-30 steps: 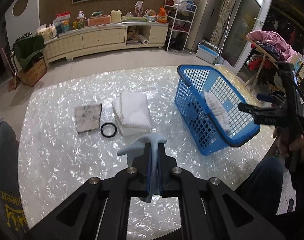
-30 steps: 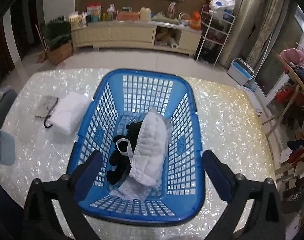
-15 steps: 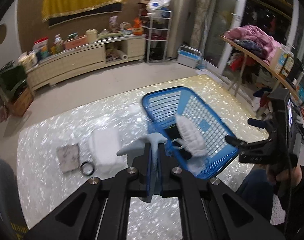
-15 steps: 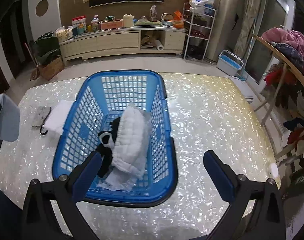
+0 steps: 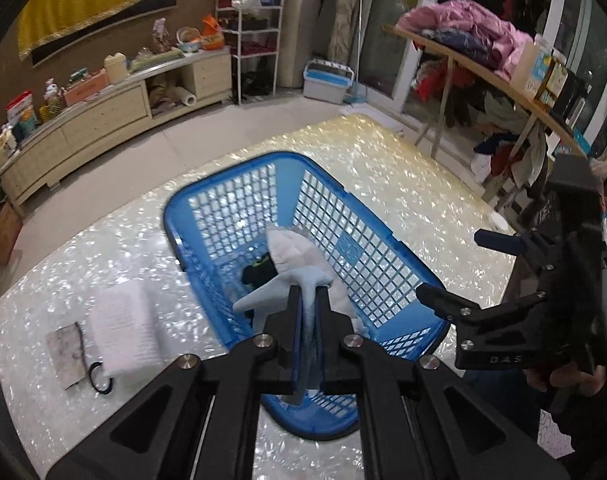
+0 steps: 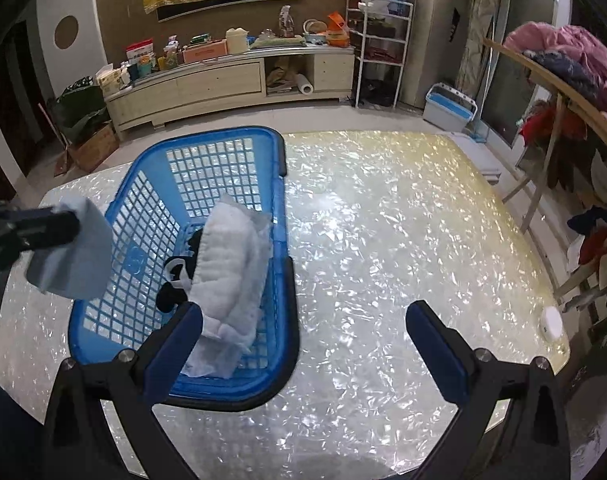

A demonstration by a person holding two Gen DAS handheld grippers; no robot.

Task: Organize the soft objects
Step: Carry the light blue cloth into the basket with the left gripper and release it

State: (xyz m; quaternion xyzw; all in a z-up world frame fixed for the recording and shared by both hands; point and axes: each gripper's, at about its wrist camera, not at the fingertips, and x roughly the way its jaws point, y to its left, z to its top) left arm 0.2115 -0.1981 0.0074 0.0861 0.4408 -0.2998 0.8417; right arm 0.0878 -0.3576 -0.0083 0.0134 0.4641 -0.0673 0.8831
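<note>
My left gripper [image 5: 308, 296] is shut on a pale blue cloth [image 5: 281, 286], held in the air above the near end of the blue basket [image 5: 355, 248]. In the right wrist view that cloth [image 6: 73, 256] hangs over the basket's left rim [image 6: 123, 196]. Inside the basket lie a white quilted towel [image 6: 231, 256] and a black soft item [image 6: 171, 292]. My right gripper [image 6: 303, 344] stands open and empty over the table, just right of the basket. A folded white towel [image 5: 121, 330] rests on the table left of the basket.
A grey square cloth [image 5: 65, 354] and a black ring [image 5: 99, 378] lie beside the folded towel. A small white round object [image 6: 551, 322] sits near the table's right edge. A clothes-laden rack [image 6: 563, 80] stands to the right, with a long cabinet [image 6: 223, 80] beyond the table.
My left gripper has carried the blue cloth to the right, from the open table to above the basket. My right gripper has shifted right, off the basket.
</note>
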